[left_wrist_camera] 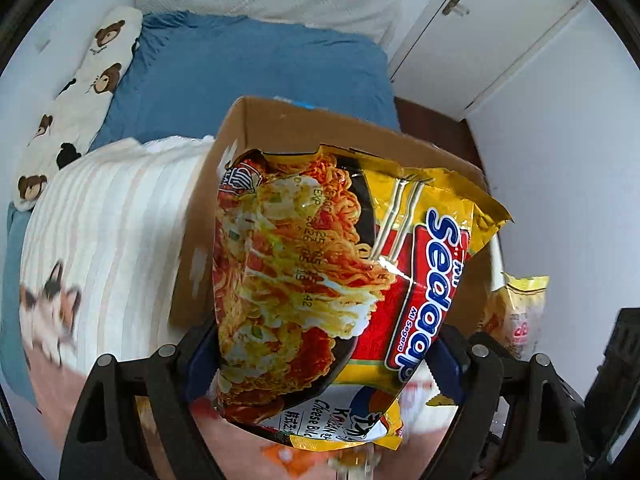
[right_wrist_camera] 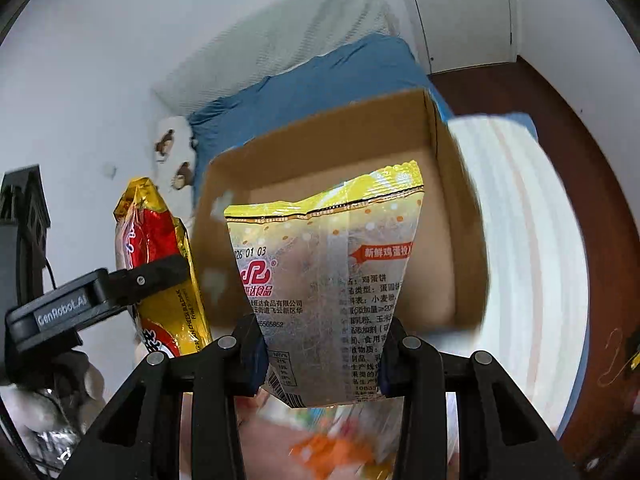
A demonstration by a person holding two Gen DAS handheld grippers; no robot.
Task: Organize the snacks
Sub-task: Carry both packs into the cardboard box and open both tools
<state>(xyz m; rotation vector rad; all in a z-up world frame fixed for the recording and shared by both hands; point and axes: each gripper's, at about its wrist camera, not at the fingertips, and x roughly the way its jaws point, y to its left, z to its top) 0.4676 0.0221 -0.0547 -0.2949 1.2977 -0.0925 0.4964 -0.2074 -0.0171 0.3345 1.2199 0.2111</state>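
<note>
Packets hang lifted above the open cardboard box [right_wrist_camera: 360, 152] on the bed, seemingly ready to drop in. The left claw [left_wrist_camera: 320, 364] clamps the instant noodle packet [left_wrist_camera: 340, 272] by its sides; the right claw [right_wrist_camera: 322, 356] is closed on the egg biscuit bag [right_wrist_camera: 332, 280], gripped low so each hangs clear.

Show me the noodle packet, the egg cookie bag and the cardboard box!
noodle packet [left_wrist_camera: 320, 264], left wrist view, on the noodle picture.
egg cookie bag [right_wrist_camera: 320, 280], right wrist view, on its printed back.
cardboard box [right_wrist_camera: 320, 136], right wrist view, on the far inner wall.
</note>
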